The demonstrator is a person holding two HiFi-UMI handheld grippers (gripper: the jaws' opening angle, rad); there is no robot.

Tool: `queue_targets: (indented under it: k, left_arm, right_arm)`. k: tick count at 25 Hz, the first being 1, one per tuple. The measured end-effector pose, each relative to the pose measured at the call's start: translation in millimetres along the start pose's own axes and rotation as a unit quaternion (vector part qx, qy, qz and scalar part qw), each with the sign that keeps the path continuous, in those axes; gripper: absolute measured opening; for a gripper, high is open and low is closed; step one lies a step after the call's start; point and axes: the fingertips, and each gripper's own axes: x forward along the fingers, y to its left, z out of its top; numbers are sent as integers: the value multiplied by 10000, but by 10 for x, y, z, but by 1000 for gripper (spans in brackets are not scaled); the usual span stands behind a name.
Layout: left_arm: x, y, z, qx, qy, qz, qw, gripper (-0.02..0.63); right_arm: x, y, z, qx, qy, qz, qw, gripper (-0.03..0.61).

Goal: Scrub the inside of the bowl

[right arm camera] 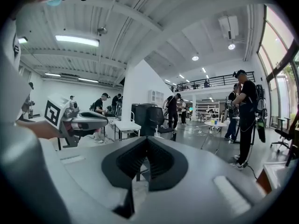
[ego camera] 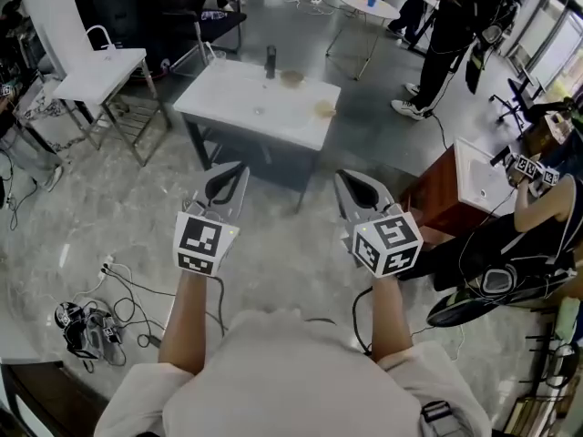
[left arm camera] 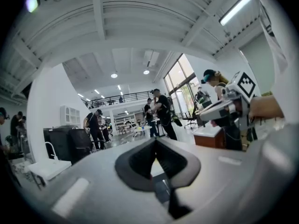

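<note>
Waiting stance: the left gripper (ego camera: 238, 168) and the right gripper (ego camera: 342, 177) are held side by side at chest height, pointing forward. This looks like a ready pose before the work begins.
Left gripper: the jaws are pressed together and nothing is between them.
Right gripper: its jaws also meet at the tips, and it holds nothing.
Tabletop: the white tabletop (ego camera: 228, 98) stands ahead across open floor, well apart from both grippers, so nothing on it can be reached from here.
Bowl: a small tan round thing (ego camera: 291, 77) near the far edge is probably the bowl, though it is too small to be sure. It sits just beside a dark bottle (ego camera: 271, 62).
Other piece: a second tan item (ego camera: 325, 108) lies near the tabletop's right edge. It may be the scrubber, but I cannot tell.
Task progress: by my judgement it is not started, since neither bowl nor scrubbing tool is in hand.
Next need: probably stepping up to the tabletop, then spreading the jaws so one gripper can steady the bowl and the other can take the scrubber.
Surroundings: other people (ego camera: 455, 25) are working at nearby stations, clear of the path.
</note>
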Motion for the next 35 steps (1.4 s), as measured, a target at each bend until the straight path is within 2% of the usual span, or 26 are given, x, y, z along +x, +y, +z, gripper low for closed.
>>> queue_targets:
  k: [10,18,23,31,35]
  left_arm:
    - [-254,21,-364,-118,161,-236,9995,3]
    - [170,252,-598,-169,263,-261,9992,3]
    - [741,565,-640,-53,309,-224,9993,3]
    - [1998,1088,-588,43,395,-48,9992,3]
    - [2531,1311,-609,-7,495,-2,9988,3]
  right_arm:
    - [83,450,-240,90,199,1,9998,5]
    - [528,121,-308,113,116,-63,9998,5]
    - [1043,-336,-234,111,-29,-81,9999,5]
    - [1993,-1380,-114,128,-47,198,9997,6]
    - [2408,-1880,-89,113,52,80,9999,6]
